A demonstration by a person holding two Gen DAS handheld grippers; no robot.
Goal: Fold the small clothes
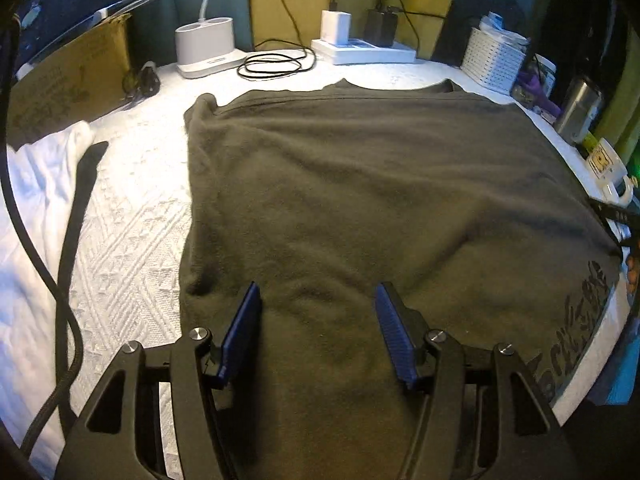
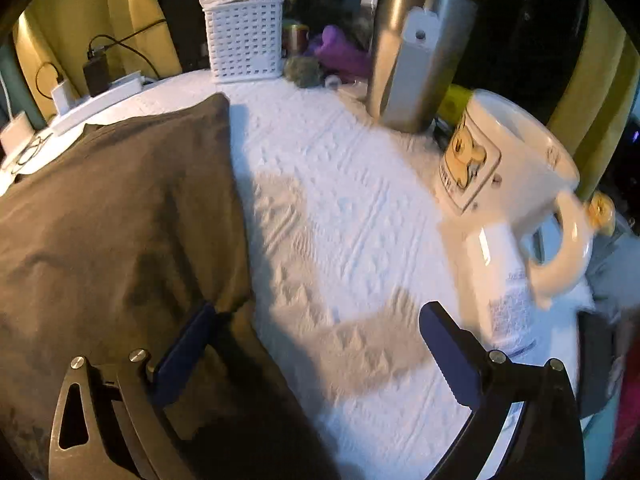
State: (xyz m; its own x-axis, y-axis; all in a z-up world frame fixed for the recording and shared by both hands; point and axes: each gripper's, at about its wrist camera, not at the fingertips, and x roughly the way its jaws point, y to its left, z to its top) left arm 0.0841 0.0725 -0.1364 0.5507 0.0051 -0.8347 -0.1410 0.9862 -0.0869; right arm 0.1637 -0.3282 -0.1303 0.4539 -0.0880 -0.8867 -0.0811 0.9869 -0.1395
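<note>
A dark olive T-shirt lies flat on the white textured cover, its neck toward the far side and pale print near its right hem. My left gripper hovers over the shirt's near part, jaws open, with only flat cloth beneath them. In the right wrist view the shirt fills the left side, with a straight folded edge. My right gripper stands wide open astride that edge. Its left finger is over the cloth and its right finger over bare cover. Neither gripper holds anything.
A white mug, a steel tumbler and a white basket crowd the right edge. At the back sit a power strip, a coiled cable and a white holder. A cardboard box, white cloth and a black cable lie left.
</note>
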